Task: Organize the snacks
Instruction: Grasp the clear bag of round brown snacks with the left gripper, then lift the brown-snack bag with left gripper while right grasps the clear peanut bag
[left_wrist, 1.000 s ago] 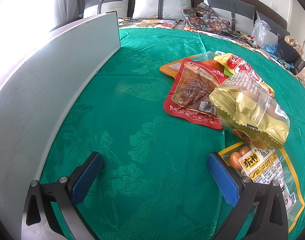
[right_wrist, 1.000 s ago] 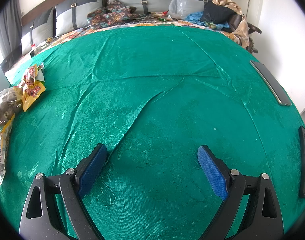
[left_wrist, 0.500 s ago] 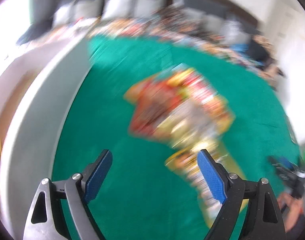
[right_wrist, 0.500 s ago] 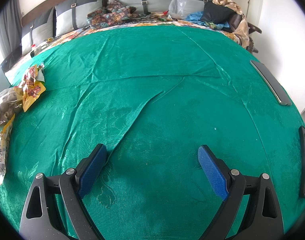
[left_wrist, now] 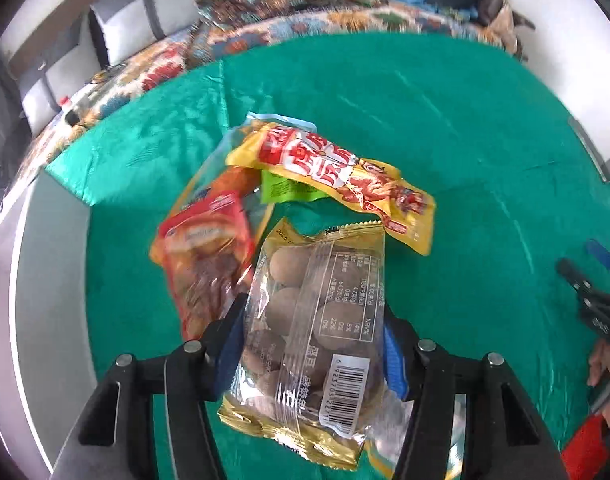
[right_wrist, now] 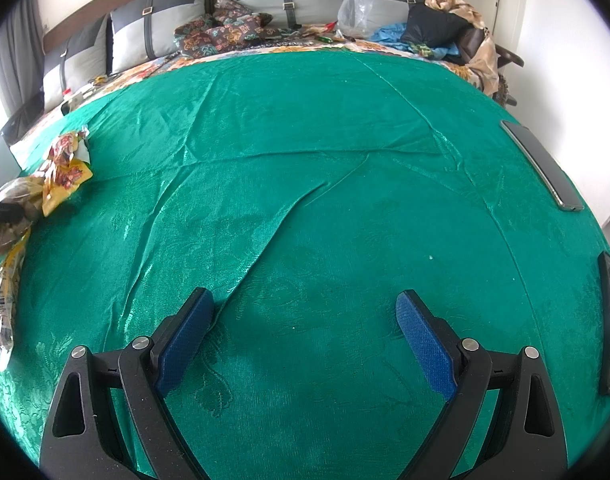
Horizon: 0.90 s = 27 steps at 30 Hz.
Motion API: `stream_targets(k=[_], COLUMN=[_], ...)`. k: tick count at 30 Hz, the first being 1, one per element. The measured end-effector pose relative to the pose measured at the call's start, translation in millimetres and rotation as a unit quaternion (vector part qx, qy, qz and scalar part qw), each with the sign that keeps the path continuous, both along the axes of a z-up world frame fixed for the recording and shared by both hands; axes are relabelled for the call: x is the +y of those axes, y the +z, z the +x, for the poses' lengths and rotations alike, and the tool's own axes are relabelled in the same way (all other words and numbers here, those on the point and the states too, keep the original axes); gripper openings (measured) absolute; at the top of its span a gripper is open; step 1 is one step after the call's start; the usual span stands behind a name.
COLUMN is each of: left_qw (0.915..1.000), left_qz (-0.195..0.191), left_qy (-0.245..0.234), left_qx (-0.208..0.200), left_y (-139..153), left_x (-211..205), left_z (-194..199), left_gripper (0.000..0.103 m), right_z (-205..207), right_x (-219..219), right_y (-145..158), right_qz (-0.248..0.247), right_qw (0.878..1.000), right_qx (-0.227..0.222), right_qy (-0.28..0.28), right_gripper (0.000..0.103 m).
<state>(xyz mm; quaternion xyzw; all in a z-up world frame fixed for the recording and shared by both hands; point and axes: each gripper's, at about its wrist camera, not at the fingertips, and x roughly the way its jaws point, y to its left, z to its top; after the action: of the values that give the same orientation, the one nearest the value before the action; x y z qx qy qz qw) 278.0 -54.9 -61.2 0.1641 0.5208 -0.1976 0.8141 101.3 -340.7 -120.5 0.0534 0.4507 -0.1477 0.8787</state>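
Two views, taken in turn.

Left wrist view: the left gripper [left_wrist: 311,344] has just been closing its jaws, and they now pinch the gold snack bag [left_wrist: 313,344] by its sides, the blue pads [left_wrist: 393,360] pressing into the clear film over the round brown pieces. The bag appears lifted off the green cloth [left_wrist: 445,128], its barcode end hanging toward the camera. My guess is that the grip is the weak point: the film is slick and puffy, and the pads squeeze air as much as contents, so the bag could slide down through the jaws or the pieces inside could be crushed if squeezed harder. Just behind lie the red packet [left_wrist: 205,256] and the yellow packet [left_wrist: 345,176], near the bag's far edge; a low swing could drag or scatter them. The white board [left_wrist: 45,280] stands at the left, close enough that a carry toward it might knock the bag loose. Another yellow packet seems to lie under the bag, mostly hidden.

Right wrist view: the right gripper [right_wrist: 305,336] hovers over bare green cloth, jaws spread and holding nothing. The snack pile [right_wrist: 61,172] sits far off at the left edge, and two dark phones [right_wrist: 545,164] lie near the right edge. A careless reach that way could push them off the bed
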Motion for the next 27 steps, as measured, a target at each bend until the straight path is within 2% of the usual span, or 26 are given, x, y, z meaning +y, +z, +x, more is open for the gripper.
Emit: stream_targets(k=[4,6,8,11,12,13,14,15,17,19,21,23,25,26,27], left_qw=[0.9969,0.9916,0.9865,0.9777,0.9754,0.9736,0.9726,0.9717,0.9697,0.9676,0.9652,0.9633,0.9616,0.9614,0.9615], left_qz=[-0.044,-0.066,-0.070,-0.095,-0.103,-0.109,-0.112,-0.116,-0.129,-0.142,-0.151,-0.156,-0.160,-0.159,-0.157], left_qy=[0.059,0.107,0.142,0.181,0.188,0.193,0.195,0.196,0.198,0.201,0.206,0.210,0.213,0.214,0.214], left_qx=[-0.029,-0.032,-0.040,-0.047,-0.051,-0.057,-0.060,-0.062,-0.061,-0.057,-0.058,-0.062,-0.066,-0.068,-0.070], left_y=[18.8,21.7,20.3,21.1,19.4,20.8,18.9,19.1,20.8,21.8,25.7,30.2,34.0,35.0,35.6], left_x=[60.0,94.1,117.1,146.1,151.6,157.1,161.0,163.3,168.3,171.8,175.9,179.4,184.4,186.4,188.0], left_z=[-57.6,-85.4,-112.8,-145.3,-150.5,-159.9,-163.0,-167.2,-176.0,-180.3,-186.9,-192.4,-200.8,-204.2,-207.6], left_gripper=[0.058,0.058,0.058,0.058,0.058,0.058,0.058,0.058,0.058,0.058,0.058,0.058,0.058,0.058,0.058], right_z=[0.1,0.1,0.4,1.4,3.9,6.0,7.8,10.1,22.1,40.5,59.2,70.8,80.9,80.3,76.1], right_x=[0.2,-0.1,1.5,2.6,4.1,7.1,14.4,26.3,73.9,137.1,195.9,238.0,267.9,277.4,287.2], right_y=[0.0,0.1,-0.4,0.3,3.3,8.8,17.7,25.9,46.2,55.5,46.5,28.4,-3.1,-11.6,-10.5], right_qz=[0.000,0.001,0.002,0.009,0.027,0.074,0.149,0.195,0.235,0.221,0.179,0.109,0.047,0.020,0.006], right_qw=[1.000,1.000,1.000,1.000,1.000,0.997,0.988,0.979,0.964,0.952,0.944,0.944,0.941,0.941,0.939], right_qx=[0.000,0.000,0.000,0.000,0.008,0.009,-0.006,-0.020,-0.036,-0.013,0.037,0.078,0.149,0.165,0.154], right_qy=[0.000,0.000,0.000,0.005,0.010,0.018,0.032,0.048,0.122,0.211,0.274,0.301,0.299,0.294,0.306], right_gripper=[0.095,0.095,0.095,0.095,0.094,0.093,0.093,0.093,0.093,0.093,0.093,0.093,0.097,0.097,0.098])
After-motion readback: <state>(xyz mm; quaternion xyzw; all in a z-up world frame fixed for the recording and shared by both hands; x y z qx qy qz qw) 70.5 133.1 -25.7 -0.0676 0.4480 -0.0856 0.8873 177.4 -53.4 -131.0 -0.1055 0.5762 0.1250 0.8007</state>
